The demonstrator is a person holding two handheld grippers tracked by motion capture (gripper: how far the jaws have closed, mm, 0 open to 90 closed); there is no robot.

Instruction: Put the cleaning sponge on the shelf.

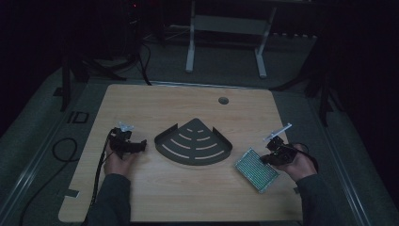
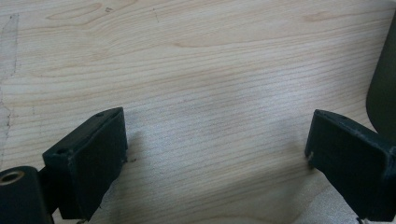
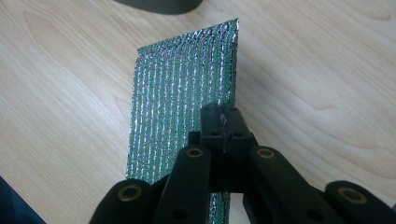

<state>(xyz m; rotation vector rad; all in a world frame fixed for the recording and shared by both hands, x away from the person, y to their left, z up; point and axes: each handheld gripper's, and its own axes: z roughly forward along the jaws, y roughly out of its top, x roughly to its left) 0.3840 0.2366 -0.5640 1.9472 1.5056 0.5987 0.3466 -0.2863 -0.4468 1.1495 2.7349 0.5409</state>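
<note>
At the near edge of the high view, two dark sleeves come up over the pale wooden worktop, each hand holding a tool.

The left hand-held gripper sits at the left side of the worktop, just beside the left corner of a dark tray but apart from it. In the left gripper view its jaws stand wide apart with only bare wood grain between them, and a curved dark edge of the tray shows at the right border. Its black cable trails back along the sleeve.

The right hand-held gripper is at the right side of the worktop. In the right gripper view its jaws are pressed together on the near right edge of a shiny green-and-silver ribbed sheet, which looks like a padded foil pouch. The sheet lies in front of and to the right of the tray, near it but not touching; whether it rests flat on the wood or is slightly lifted cannot be told.

In the middle of the worktop lies the dark fan-shaped tray, a quarter-round shelf with a raised rim and curved slots cut through its floor, its point turned away from the person.

Farther back, a small round hole pierces the worktop near its far edge. Beyond it, on the dim floor, stands a white metal frame.
</note>
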